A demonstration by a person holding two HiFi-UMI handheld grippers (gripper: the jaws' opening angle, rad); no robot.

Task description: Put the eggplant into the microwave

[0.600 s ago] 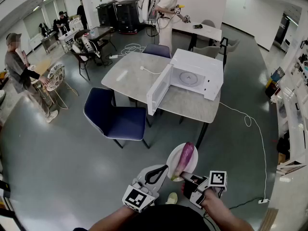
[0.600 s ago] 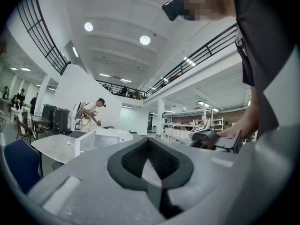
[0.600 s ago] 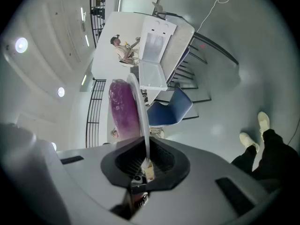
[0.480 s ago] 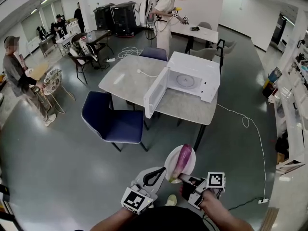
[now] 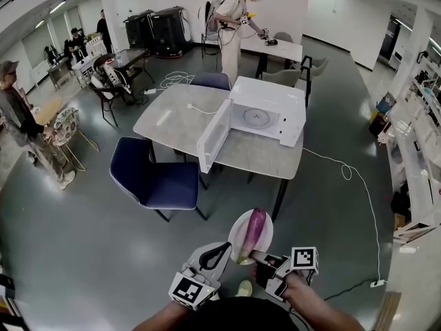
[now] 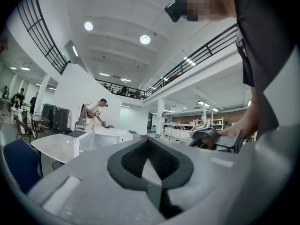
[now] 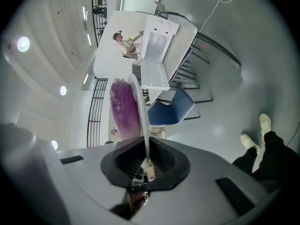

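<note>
The right gripper (image 5: 256,256) is held low and near the person, a little to the right of the middle. Its jaws are closed narrow on the near rim of a white plate (image 5: 236,234), and in the right gripper view (image 7: 147,164) the thin edge of the plate (image 7: 142,125) goes straight down between the two dark pads. The eggplant (image 5: 253,230) lies on this plate, long and purple, with one end pointing far toward the table and the other end near the gripper. This near end looks greenish, perhaps the stalk, but it is too small to be sure. In the right gripper view the eggplant (image 7: 123,109) shows at the left side of the plate.

The left gripper (image 5: 222,248) is just beside the plate, on its left, and does not touch it. Its jaws (image 6: 148,142) are together at the tips and nothing is between them.

The microwave (image 5: 265,112) stands well apart from the plate, far ahead, on the right part of a grey table (image 5: 172,116). Its door (image 5: 212,136) is swung open to the left, and the cavity faces the person. A blue chair (image 5: 155,178) stands at the near left of the table. A person (image 5: 231,19) stands at another table far behind, and a second person (image 5: 17,123) is at the far left.
</note>
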